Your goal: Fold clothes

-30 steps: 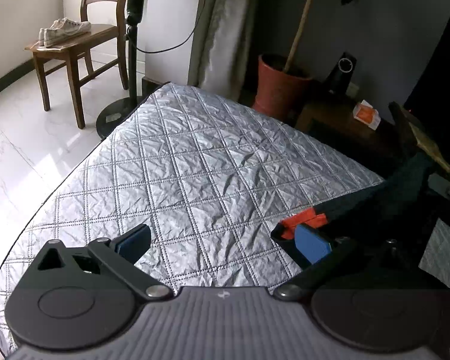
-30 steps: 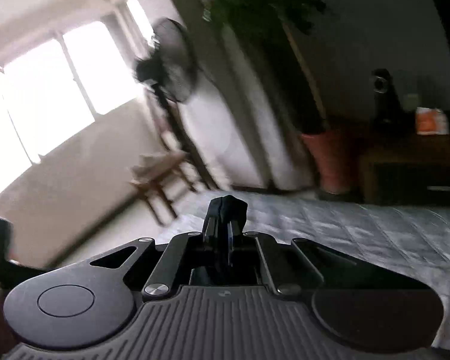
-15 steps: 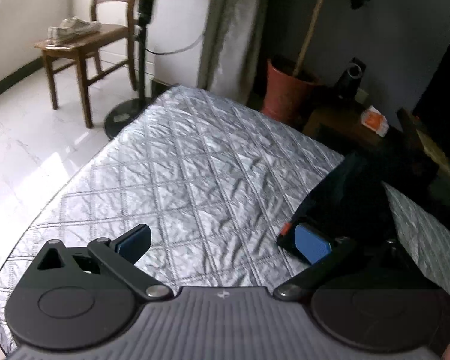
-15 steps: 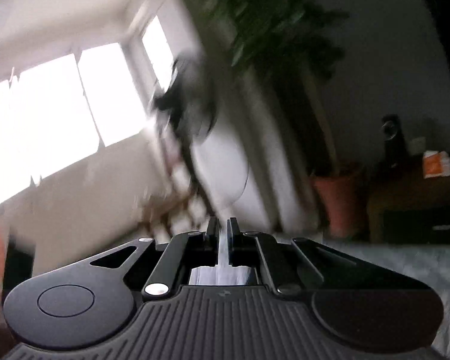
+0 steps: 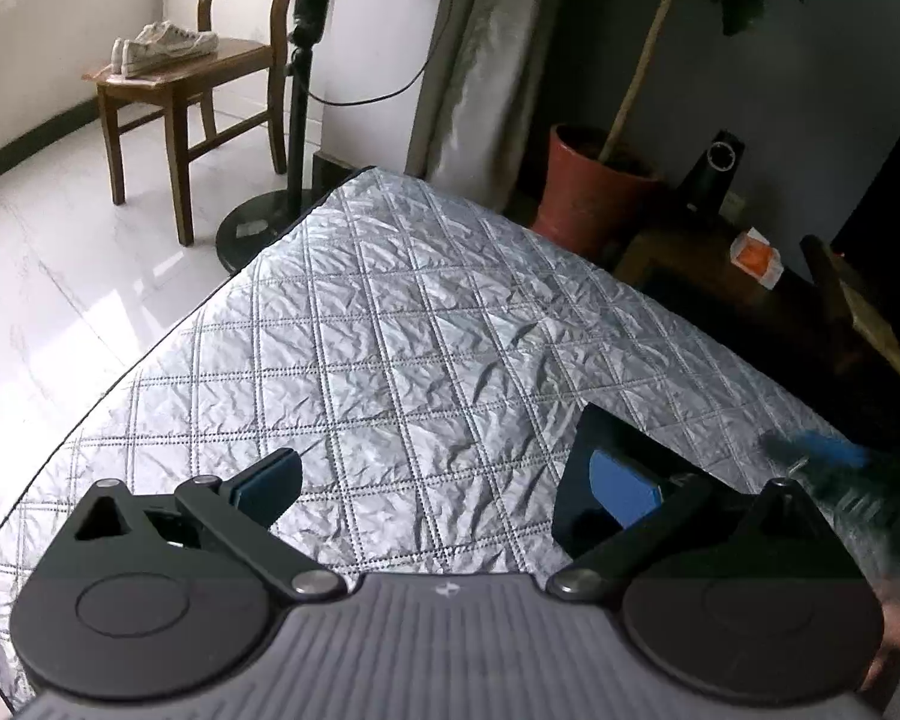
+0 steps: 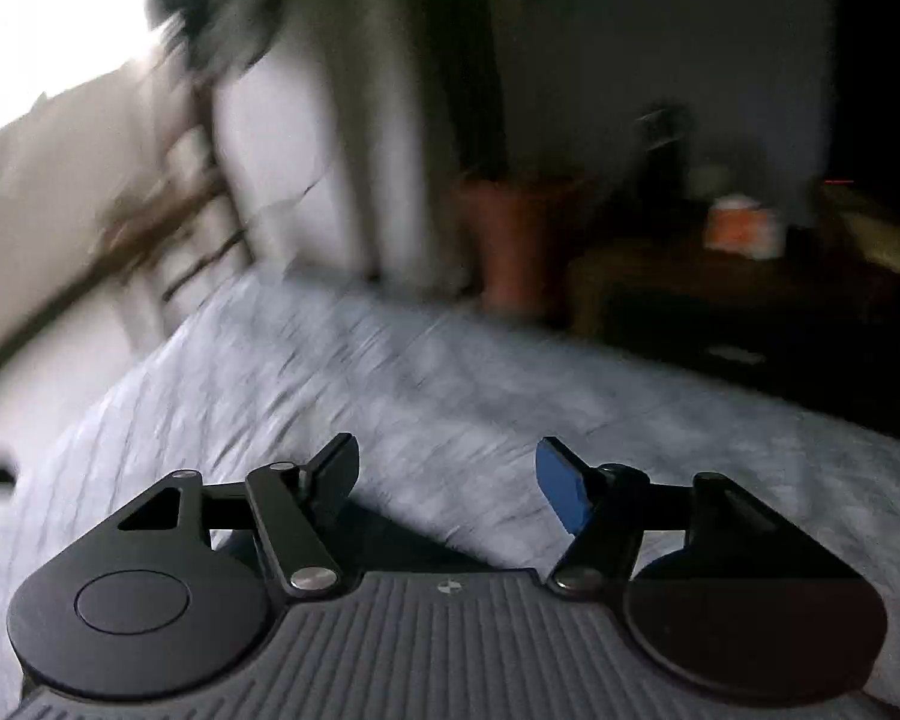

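Quilted silver cover (image 5: 390, 348) spreads over the bench below us. Our left gripper (image 5: 450, 480) hangs above it with fingers wide apart, nothing between them; a dark garment (image 5: 594, 456) lies just behind the right-hand finger. Our right gripper (image 6: 450, 480) has just been opening, its fingers now parted and empty, dark cloth low beneath them in a blurred view.

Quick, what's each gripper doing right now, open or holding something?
Left gripper: open, nothing between its jaws.
Right gripper: open, jaws just been opening, nothing between them.
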Demonstrator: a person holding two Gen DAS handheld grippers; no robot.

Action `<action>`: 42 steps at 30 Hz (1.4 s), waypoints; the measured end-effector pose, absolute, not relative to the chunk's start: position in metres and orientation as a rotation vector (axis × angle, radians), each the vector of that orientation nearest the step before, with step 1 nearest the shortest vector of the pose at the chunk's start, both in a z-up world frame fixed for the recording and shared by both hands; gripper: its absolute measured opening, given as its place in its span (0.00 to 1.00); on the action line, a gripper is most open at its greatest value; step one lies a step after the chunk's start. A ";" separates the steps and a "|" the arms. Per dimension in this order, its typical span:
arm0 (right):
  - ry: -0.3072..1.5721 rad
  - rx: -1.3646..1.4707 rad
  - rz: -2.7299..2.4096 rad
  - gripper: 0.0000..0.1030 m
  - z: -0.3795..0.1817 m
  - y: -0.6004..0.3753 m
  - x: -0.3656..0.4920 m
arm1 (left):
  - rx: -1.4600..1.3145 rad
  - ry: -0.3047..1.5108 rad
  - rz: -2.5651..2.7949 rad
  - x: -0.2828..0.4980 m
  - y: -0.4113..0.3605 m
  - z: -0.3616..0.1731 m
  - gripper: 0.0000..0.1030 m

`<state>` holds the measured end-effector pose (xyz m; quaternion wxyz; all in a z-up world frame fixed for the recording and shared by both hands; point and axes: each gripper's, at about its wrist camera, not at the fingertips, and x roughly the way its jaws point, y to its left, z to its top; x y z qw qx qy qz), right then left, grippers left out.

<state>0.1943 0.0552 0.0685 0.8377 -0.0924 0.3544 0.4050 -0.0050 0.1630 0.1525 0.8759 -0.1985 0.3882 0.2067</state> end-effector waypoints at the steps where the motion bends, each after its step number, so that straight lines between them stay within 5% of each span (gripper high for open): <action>1: 0.732 -0.246 0.924 0.62 0.065 0.066 0.181 | -0.409 0.811 0.432 -0.005 0.162 0.152 0.99; 8: 0.566 -0.928 1.116 0.59 0.013 0.119 0.084 | -0.410 0.820 0.427 -0.004 0.163 0.151 0.99; 11: 0.586 -0.909 1.045 0.60 0.004 0.126 0.097 | -0.403 0.822 0.416 -0.004 0.161 0.151 0.99; 12: 0.620 -0.849 1.030 0.56 0.004 0.125 0.106 | -0.401 0.824 0.414 -0.004 0.160 0.151 0.99; 14: 0.731 -0.643 0.997 0.10 0.006 0.116 0.131 | -0.400 0.829 0.409 -0.004 0.160 0.150 0.99; 15: 0.790 -0.461 0.969 0.03 0.008 0.105 0.151 | -0.400 0.831 0.406 -0.003 0.159 0.150 0.99; 20: 0.809 0.428 0.764 0.02 0.023 0.010 0.214 | -0.403 0.831 0.400 -0.003 0.158 0.150 0.99; 23: 0.716 0.692 0.765 0.02 0.028 -0.023 0.199 | -0.414 0.829 0.405 -0.003 0.158 0.149 0.99; 30: 0.956 0.029 1.050 0.05 0.008 0.058 0.120 | -0.424 0.830 0.412 -0.003 0.159 0.149 0.99; 35: 1.081 -0.072 1.282 0.20 -0.003 0.057 0.085 | -0.429 0.832 0.408 -0.004 0.160 0.149 0.99; 36: 1.086 -0.025 1.306 0.34 0.001 0.051 0.090 | -0.429 0.833 0.409 -0.004 0.161 0.149 0.99; 37: 1.091 0.045 1.322 0.59 0.006 0.043 0.099 | -0.429 0.833 0.410 -0.004 0.161 0.149 0.99; 39: 1.049 0.152 1.318 0.83 0.020 0.032 0.119 | -0.439 0.832 0.418 -0.004 0.163 0.149 0.99; 42: 0.947 0.168 1.195 0.83 0.041 0.025 0.149 | -0.442 0.834 0.422 -0.004 0.163 0.148 0.99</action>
